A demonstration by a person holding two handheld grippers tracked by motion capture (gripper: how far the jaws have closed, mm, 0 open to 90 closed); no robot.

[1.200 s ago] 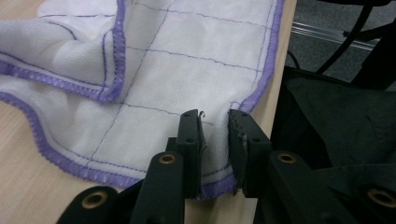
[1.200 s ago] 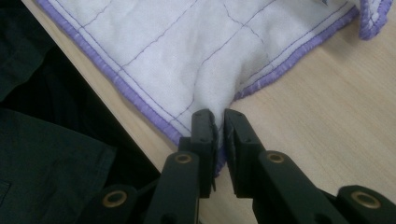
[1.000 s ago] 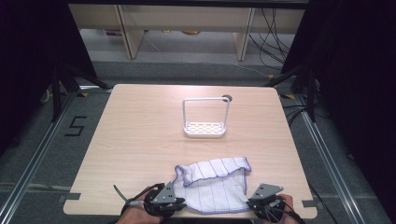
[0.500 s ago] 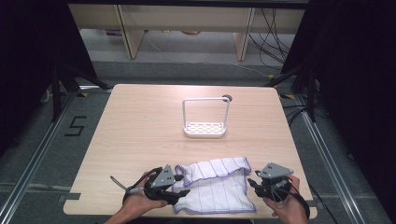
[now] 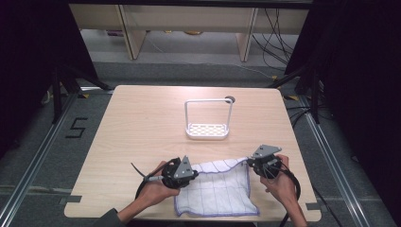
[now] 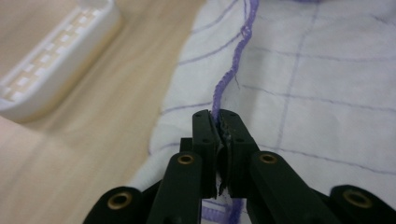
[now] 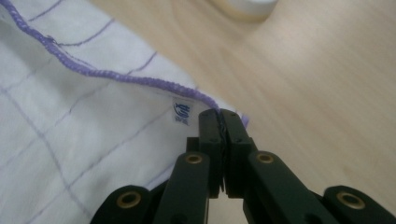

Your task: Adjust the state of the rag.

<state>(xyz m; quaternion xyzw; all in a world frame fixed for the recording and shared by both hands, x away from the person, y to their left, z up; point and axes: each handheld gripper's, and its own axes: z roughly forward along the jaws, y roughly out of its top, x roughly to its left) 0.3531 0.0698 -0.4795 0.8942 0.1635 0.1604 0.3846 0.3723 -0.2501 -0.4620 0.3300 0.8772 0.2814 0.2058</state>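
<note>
Cloth: white woven cotton dishcloth, thin purple grid lines, purple overlocked hem, small blue printed label near one corner. Lies at the near edge of the table, spread mostly flat, far edge lifted between the two grippers. Judged light, limp, no stiffness of its own; will sag and fold wherever unsupported, so best taken at the corners or on the stitched hem, where the thicker edge gives the pads something to bite. Not slippery, not fragile. Left gripper: jaws have just been closing and are now together, pinched on the hem at the cloth's far left corner. Right gripper: likewise just closed, clamped on the far right corner just beside the label. Both hands hold the cloth taut-ish between them. Table is pale wood-grain laminate, smooth, matte. Farther back, well apart from the cloth, stands a white rack with perforated base and a thin upright wire frame.
</note>
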